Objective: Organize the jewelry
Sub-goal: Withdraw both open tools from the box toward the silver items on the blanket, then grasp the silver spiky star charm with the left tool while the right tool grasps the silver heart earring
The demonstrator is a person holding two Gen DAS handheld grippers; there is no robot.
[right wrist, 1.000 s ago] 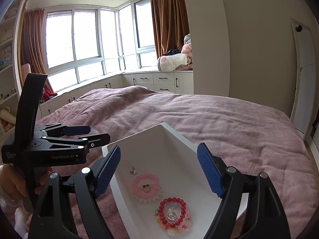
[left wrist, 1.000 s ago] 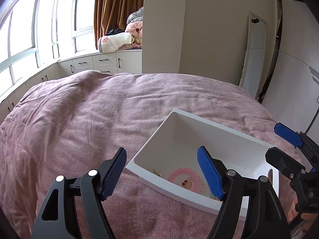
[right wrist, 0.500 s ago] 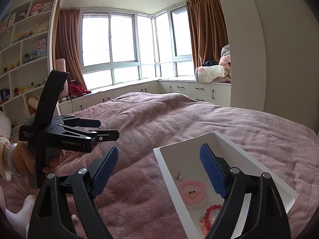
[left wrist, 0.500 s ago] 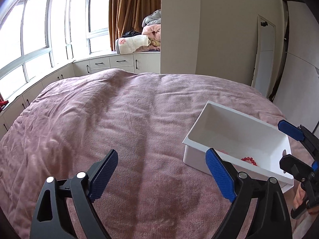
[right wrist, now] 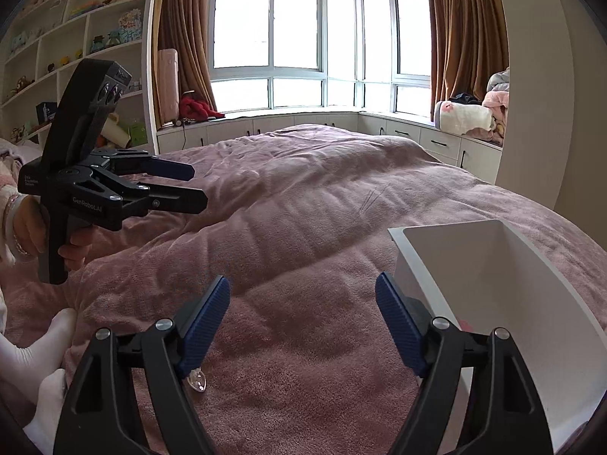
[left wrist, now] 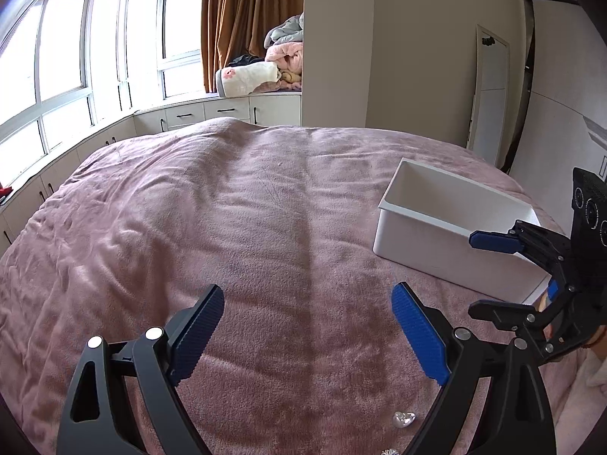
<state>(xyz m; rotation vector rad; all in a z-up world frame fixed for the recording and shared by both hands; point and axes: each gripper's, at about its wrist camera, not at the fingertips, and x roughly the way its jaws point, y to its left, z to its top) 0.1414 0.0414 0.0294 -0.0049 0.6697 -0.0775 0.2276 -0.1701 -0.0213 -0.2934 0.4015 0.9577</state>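
Two wrist fisheyes, both low over the bed (left wrist: 265, 208), tilted down.
L cam faces wall and window corner, white bin (left wrist: 447, 227) at right; R cam faces windows and shelves, bin (right wrist: 493, 265) close at right. Shared: bed, bin, window seat; each sees the other hand-held gripper.
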